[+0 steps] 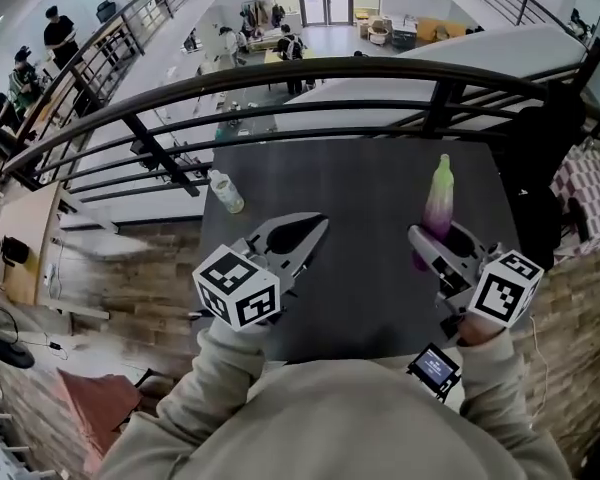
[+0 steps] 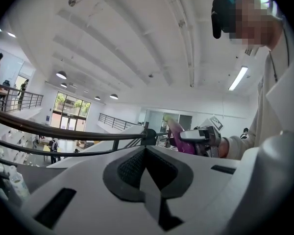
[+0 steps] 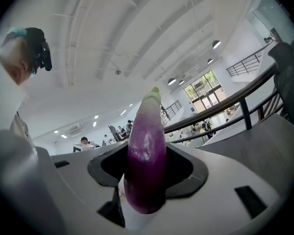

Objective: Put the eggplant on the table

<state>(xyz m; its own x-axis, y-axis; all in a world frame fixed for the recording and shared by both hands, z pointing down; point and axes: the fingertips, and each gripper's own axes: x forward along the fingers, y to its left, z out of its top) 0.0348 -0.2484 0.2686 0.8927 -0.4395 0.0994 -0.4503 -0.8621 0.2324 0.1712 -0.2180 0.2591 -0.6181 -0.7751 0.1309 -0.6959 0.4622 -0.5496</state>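
Observation:
A purple eggplant (image 1: pixel 438 208) with a pale green tip stands upright above the dark table (image 1: pixel 360 188), clamped between the jaws of my right gripper (image 1: pixel 438 236). In the right gripper view the eggplant (image 3: pixel 147 165) fills the gap between the jaws of the right gripper (image 3: pixel 147 153) and points upward. My left gripper (image 1: pixel 318 225) hovers over the table's left half, shut with nothing in it. In the left gripper view its jaws meet at the left gripper's tip (image 2: pixel 146 148), and the eggplant (image 2: pixel 178 137) shows off to the right.
A clear plastic bottle (image 1: pixel 225 191) stands at the table's left edge. A dark metal railing (image 1: pixel 280 80) curves behind the table, with a black garment (image 1: pixel 545 158) hung at the right. A small screen device (image 1: pixel 435 366) sits by my right sleeve.

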